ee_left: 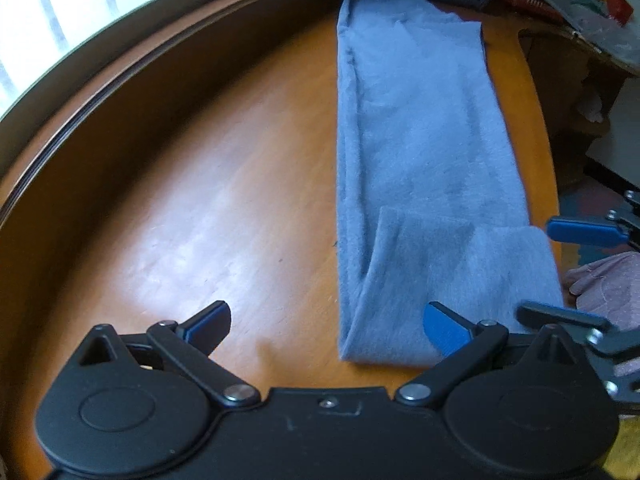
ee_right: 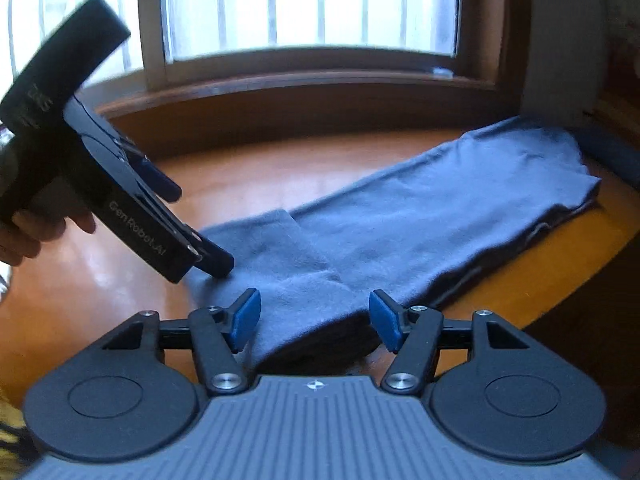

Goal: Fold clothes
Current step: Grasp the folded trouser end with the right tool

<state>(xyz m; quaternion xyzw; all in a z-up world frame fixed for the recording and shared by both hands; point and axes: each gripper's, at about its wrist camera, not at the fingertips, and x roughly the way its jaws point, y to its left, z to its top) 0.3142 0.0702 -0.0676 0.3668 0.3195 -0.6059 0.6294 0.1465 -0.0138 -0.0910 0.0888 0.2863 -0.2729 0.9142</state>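
A long strip of blue-grey knit cloth lies flat on a glossy orange-brown wooden table below a barred window, already narrowed lengthwise, with one small flap turned over near its close end. The fold appears roughly midway — the next step, by the look of it, is to take the near end and carry it toward the far end.

The left gripper hangs over the table with its jaws spread wide and nothing between them, one blue pad just above the cloth's near corner, the other over bare wood. The right gripper is likewise released, its jaws straddling the cloth's near edge without pressing on it. A person's hand holds the left tool.

The fabric looks soft, fuzzy and limp — likely to sag and slip, so both corners would want pinching through all layers and lifting evenly. The table is smooth and reflective.
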